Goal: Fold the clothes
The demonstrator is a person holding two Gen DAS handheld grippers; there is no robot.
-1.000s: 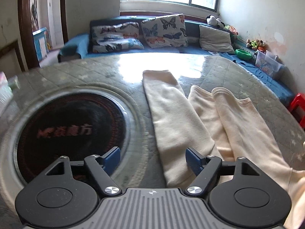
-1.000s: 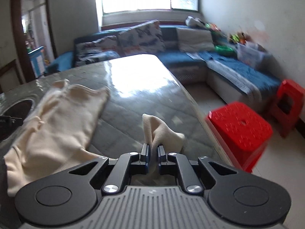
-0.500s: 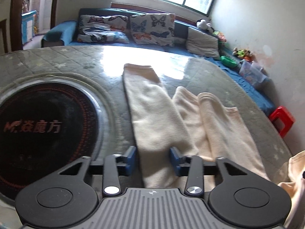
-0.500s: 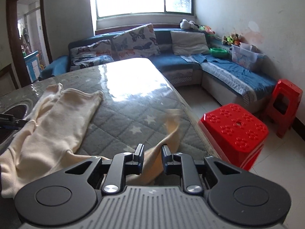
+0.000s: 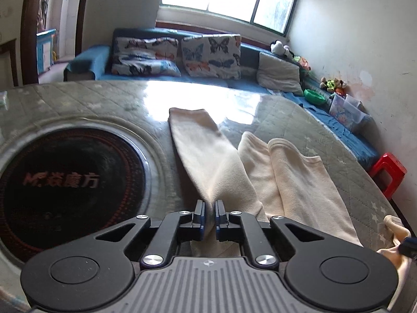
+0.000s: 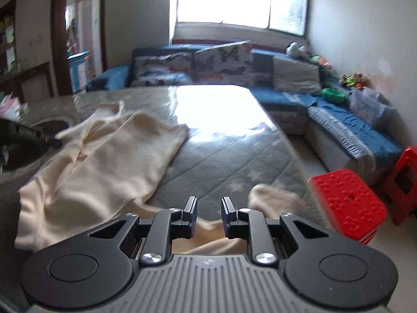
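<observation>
Two claws work one cream garment (image 5: pixel 213 167) spread on the counter (image 5: pixel 299 120) beside the dark round hob (image 5: pixel 65 182). Left claw (image 5: pixel 209 207) is clenched on its near edge, likely to lift a fold. Right claw (image 6: pixel 208 204) stands released, cloth lying loose below its parted jaws.

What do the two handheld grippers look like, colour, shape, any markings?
Both look identical. The left gripper and right gripper each have a grey ribbed centre housing with a small round emblem, flanked by two matte black round discs. Angular black linkage arms with silver pivot bolts carry flat black fingers with dark blue pads. No cables, hands or sleeves show.
</observation>
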